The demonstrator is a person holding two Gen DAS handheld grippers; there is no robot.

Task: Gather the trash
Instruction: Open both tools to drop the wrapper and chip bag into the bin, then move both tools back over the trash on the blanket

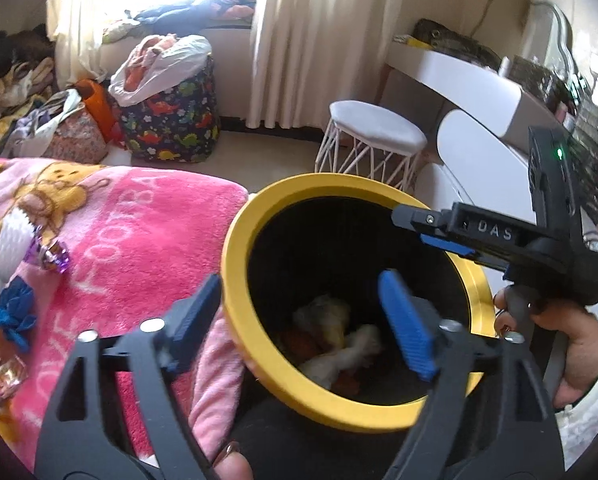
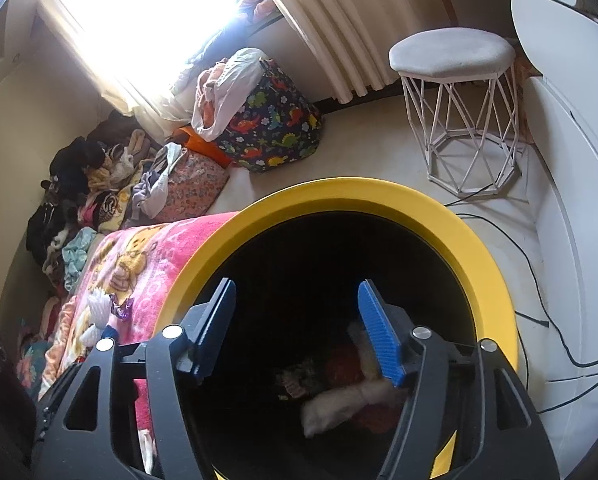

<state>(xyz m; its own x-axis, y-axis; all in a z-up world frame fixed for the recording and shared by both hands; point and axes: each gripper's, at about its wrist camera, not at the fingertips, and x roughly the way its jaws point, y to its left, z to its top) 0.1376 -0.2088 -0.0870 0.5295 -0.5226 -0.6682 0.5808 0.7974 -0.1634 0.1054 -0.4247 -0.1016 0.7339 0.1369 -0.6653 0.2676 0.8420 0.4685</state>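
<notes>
Holding both tongs over the bin [image 1: 235, 264], you have nothing between either pair of pads. Your left tongs [image 1: 299, 320] stand wide open, one blue pad outside the yellow rim and the other inside the black opening. Your right tongs [image 2: 295, 328] are open too, both pads above the bin's [image 2: 479, 248] dark mouth. Trash [image 1: 339, 340] already lies at the bottom: pale crumpled pieces and something orange-red, also visible from the right wrist [image 2: 339, 400]. Your right hand [image 1: 571, 352] grips the right tool's handle at the bin's far side. On the pink blanket [image 1: 139, 248] beside the bin lie a crumpled blue scrap [image 1: 13, 312] and a shiny purple wrapper [image 1: 51, 256].
</notes>
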